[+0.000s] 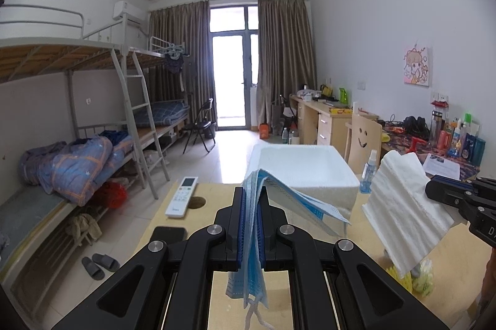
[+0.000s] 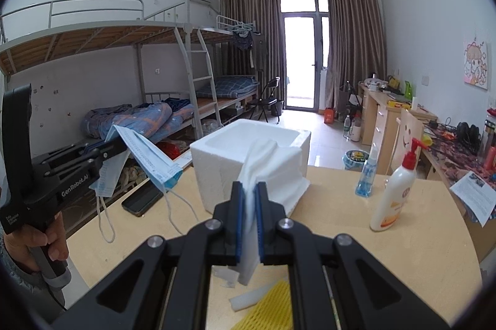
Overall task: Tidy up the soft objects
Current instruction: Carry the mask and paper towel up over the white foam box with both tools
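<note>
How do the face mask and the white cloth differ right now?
The face mask is blue with ear loops and pleats; the white cloth is plain, thicker and ribbed. The left gripper clamps the mask; the right gripper clamps the cloth. Both hang limp, lifted off the table near the foam box.

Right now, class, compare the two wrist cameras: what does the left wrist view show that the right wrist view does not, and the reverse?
Only the left wrist view shows the white remote control and the pair of grey slippers on the floor.

Only the right wrist view shows the white pump bottle with a red nozzle and the yellow foam net.

Both show the white foam box, the small blue spray bottle, the left gripper shut on blue face masks, and the right gripper shut on a white cloth.
</note>
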A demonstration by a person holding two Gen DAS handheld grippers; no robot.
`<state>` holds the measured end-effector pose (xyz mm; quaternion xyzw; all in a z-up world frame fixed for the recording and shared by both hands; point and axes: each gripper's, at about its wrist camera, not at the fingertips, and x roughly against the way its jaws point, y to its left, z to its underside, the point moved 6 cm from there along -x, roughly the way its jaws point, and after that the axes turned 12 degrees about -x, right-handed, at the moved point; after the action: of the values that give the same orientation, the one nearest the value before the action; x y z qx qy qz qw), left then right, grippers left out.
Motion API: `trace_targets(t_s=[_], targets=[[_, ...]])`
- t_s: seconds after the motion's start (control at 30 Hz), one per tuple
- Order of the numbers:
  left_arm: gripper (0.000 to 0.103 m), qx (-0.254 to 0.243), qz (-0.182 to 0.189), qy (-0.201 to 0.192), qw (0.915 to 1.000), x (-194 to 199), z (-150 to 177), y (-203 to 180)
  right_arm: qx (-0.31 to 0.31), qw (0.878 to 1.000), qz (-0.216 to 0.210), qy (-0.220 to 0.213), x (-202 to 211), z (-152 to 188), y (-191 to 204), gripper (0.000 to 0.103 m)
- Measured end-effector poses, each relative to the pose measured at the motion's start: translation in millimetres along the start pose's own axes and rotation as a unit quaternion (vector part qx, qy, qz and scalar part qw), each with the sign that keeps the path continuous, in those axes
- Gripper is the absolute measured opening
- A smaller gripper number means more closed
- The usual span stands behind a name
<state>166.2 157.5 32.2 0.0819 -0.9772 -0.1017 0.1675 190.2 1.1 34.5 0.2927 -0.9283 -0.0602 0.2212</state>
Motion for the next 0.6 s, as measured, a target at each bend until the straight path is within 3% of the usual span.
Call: trace_targets(t_s=[0.6], targets=[[0.006,0.001,0.031,-0.008,0.9995,-28.8,-34.6,2.3,0.021,1.0,0.007,-0.012,-27.6,-40.0,4.6,0.01]])
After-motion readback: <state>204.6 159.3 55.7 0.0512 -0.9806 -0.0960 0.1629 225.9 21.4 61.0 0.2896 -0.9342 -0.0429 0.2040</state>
